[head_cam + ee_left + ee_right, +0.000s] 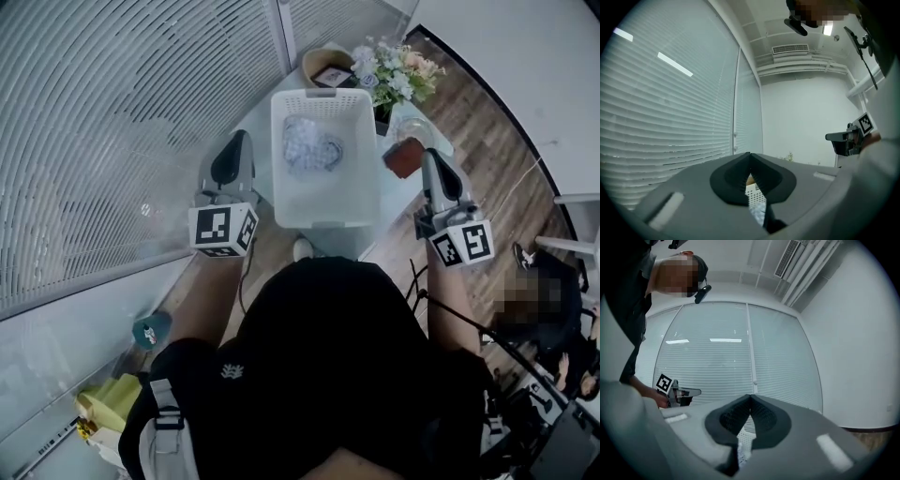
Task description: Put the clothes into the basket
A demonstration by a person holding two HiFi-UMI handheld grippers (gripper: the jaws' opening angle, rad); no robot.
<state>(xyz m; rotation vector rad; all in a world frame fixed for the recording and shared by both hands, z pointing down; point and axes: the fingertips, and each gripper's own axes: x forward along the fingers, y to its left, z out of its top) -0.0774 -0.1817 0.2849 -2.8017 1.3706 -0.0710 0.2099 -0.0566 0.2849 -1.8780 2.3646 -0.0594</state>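
A: What surrounds the basket [328, 208]?

B: Flowers [398, 75] stand on the table [261, 117] behind its right corner. The left gripper [750, 154] and right gripper [750, 398] flank it, jaws clenched on nothing.

A: And the clothes [311, 145]?

B: Pale, patterned, crumpled, lying inside the basket toward its far end.

You wear a black top [328, 347] whose sleeves leave your forearms bare, with a small white emblem [232, 372] on it. A pale grey strap [169, 427] with a dark buckle runs down your left side. Your left gripper [240, 141] and right gripper [429, 155] each have a smooth grey shell and black ribbed jaws. Each also carries a white cube faced with black square markers: left cube [223, 230], right cube [466, 242]. Pale rectangular patches sit on each shell beside the jaws.
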